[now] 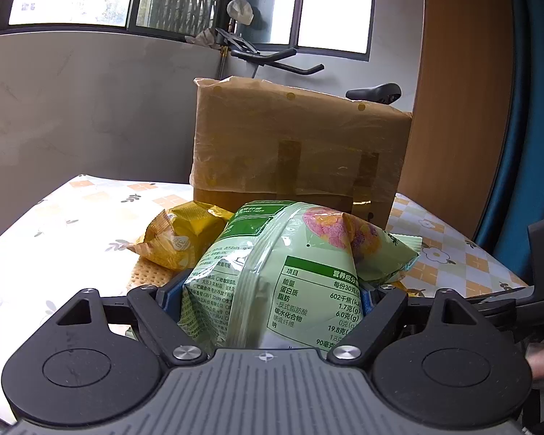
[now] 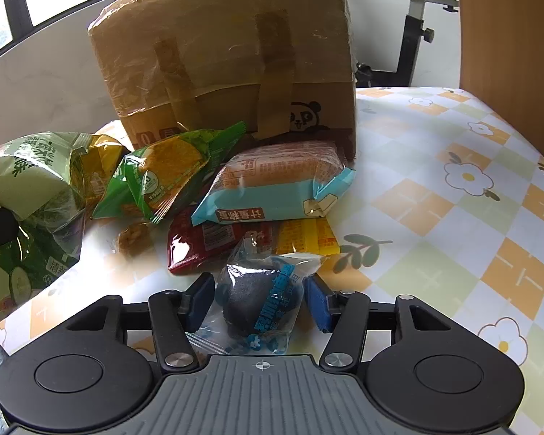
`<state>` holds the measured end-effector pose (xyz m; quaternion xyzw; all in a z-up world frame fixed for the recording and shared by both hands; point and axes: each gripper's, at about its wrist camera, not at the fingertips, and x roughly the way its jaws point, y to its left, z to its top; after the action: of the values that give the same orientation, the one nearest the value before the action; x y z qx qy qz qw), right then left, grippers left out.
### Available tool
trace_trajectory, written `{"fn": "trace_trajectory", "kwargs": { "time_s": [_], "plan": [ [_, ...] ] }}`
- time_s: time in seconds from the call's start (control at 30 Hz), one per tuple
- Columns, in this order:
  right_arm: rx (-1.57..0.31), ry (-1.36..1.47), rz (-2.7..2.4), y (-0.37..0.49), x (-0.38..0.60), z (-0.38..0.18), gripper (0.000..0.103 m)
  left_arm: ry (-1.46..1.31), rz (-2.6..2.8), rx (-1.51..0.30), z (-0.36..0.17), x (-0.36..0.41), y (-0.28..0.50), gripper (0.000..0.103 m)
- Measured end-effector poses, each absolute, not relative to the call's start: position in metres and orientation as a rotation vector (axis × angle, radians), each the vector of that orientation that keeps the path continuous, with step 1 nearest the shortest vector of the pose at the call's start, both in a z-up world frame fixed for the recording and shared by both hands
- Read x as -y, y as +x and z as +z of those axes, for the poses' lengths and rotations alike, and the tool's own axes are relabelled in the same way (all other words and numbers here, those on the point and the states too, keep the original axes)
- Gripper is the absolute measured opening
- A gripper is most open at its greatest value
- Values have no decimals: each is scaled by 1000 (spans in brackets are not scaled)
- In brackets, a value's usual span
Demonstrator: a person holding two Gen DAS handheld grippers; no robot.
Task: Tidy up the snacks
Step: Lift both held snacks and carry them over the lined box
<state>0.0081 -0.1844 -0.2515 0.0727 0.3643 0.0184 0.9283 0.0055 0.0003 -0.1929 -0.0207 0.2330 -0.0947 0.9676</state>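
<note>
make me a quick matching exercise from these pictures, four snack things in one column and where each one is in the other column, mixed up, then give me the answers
Things:
1. pale green bag
2. dark round snack in a clear wrapper
3. light blue packet
4. cardboard box

Places:
A. lying on the red packet
B. standing behind the snack pile
C. between the fingers of the left gripper
D. between the fingers of the right gripper

Pairs: 1-C, 2-D, 3-A, 4-B
</note>
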Motion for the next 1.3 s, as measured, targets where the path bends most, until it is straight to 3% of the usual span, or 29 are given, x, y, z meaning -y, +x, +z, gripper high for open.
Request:
{"fn": "trace_trajectory", "kwargs": {
  "time_s": [0.2, 0.73, 1.3],
  "plan": [
    [-738, 177, 39, 3, 188, -245, 40, -41, -183, -468, -193, 0, 5, 86],
    [-593, 164, 14, -16, 198, -204, 39, 19, -134, -392, -172, 4, -1, 86],
    [-369, 77, 68, 13, 214, -99, 40, 58, -89, -247, -103, 1, 41, 86]
  ]
}}
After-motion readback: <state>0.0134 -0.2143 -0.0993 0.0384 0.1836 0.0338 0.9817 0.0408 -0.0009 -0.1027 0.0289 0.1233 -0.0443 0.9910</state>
